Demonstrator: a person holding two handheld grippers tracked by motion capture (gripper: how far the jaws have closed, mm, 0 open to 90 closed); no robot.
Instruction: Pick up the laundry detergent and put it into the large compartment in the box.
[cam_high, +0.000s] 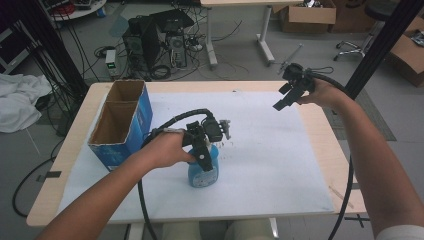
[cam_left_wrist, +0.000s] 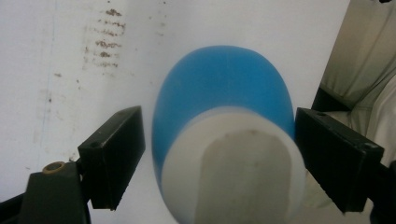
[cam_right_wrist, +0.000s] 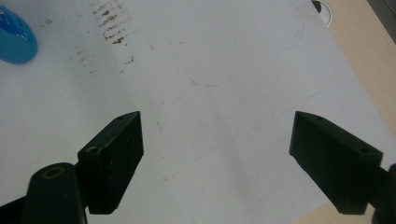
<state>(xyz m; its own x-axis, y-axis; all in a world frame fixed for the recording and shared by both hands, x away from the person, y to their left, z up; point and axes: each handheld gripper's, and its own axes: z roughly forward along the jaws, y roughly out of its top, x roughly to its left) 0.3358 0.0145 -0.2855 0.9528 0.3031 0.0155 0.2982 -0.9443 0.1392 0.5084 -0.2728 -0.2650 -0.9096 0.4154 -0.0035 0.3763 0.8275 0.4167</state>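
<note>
Low centre of the high view, the left gripper (cam_high: 202, 150) hangs over a blue bottle (cam_high: 203, 172) standing on the table (cam_high: 280, 165). Its jaws are apart, one at each side of the bottle's white top (cam_left_wrist: 233, 168), neither clearly touching. Probably a grasp is starting; next they must close squarely. The left gripper view alone shows that gap. Upper right, the right gripper (cam_high: 291, 90) hovers, jaws apart and empty. Left, a box (cam_high: 120, 122).

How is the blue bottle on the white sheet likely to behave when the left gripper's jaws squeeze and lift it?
The blue bottle looks smooth and rounded, so it may slip or twist between the flat jaws of the left gripper. Standing upright and taller than its base, it could tip if nudged sideways. It looks like plastic, so probably light and not fragile.
</note>
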